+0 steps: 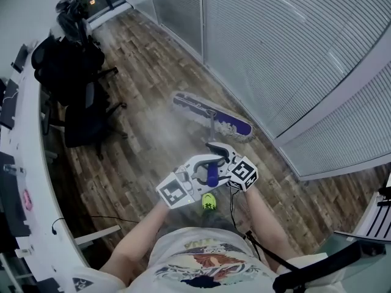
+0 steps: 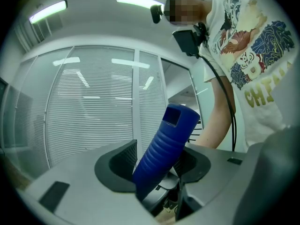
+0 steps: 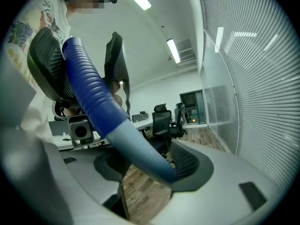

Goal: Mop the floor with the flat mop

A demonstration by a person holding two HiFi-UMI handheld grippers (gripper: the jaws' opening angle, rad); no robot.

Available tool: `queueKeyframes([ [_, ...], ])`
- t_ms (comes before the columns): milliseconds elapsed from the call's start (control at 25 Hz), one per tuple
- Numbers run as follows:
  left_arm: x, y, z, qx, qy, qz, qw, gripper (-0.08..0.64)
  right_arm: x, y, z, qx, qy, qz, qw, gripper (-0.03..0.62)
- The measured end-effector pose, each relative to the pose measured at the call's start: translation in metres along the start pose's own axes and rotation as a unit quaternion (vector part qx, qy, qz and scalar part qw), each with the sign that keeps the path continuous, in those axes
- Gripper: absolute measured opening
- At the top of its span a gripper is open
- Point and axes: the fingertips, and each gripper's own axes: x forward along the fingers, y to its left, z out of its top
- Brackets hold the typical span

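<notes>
Right now both claws are clenched on the mop handle [image 1: 212, 174], held close in front of the operator's body. In the left gripper view, the left gripper [image 2: 157, 170] has its two dark pads closed on the ribbed blue grip [image 2: 166, 144] near its top end, which leans up and to the right out of the jaws. In the right gripper view, the right gripper [image 3: 145, 165] is grasping the same handle lower down, where the blue ribbing gives way to a smooth pale shaft [image 3: 136, 149] that slants across between the pads. From the head view I see the left gripper [image 1: 204, 166] and right gripper [image 1: 219, 154] just beside each other. The mop head [image 1: 211, 116] lies flat on the wooden floor [image 1: 153, 72] ahead of them, near the foot of the glass wall with blinds [image 1: 293, 54]. Black office chairs [image 1: 82, 118] stand well apart from it, by the white desk [image 1: 24, 182] on the left.
</notes>
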Motion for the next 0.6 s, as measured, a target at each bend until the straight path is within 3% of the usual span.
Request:
queueKeyframes([
  [280, -0.043, -0.059, -0.005, -0.005, 0.008, -0.004, 0.9999, 0.195, 0.004, 0.069, -0.018, -0.006, 0.020, -0.003, 1.000, 0.235],
  [600, -0.144, -0.175, 0.007, -0.021, -0.004, 0.002, 0.9998, 0.198, 0.015, 0.220, -0.036, -0.007, 0.015, -0.014, 1.000, 0.235],
])
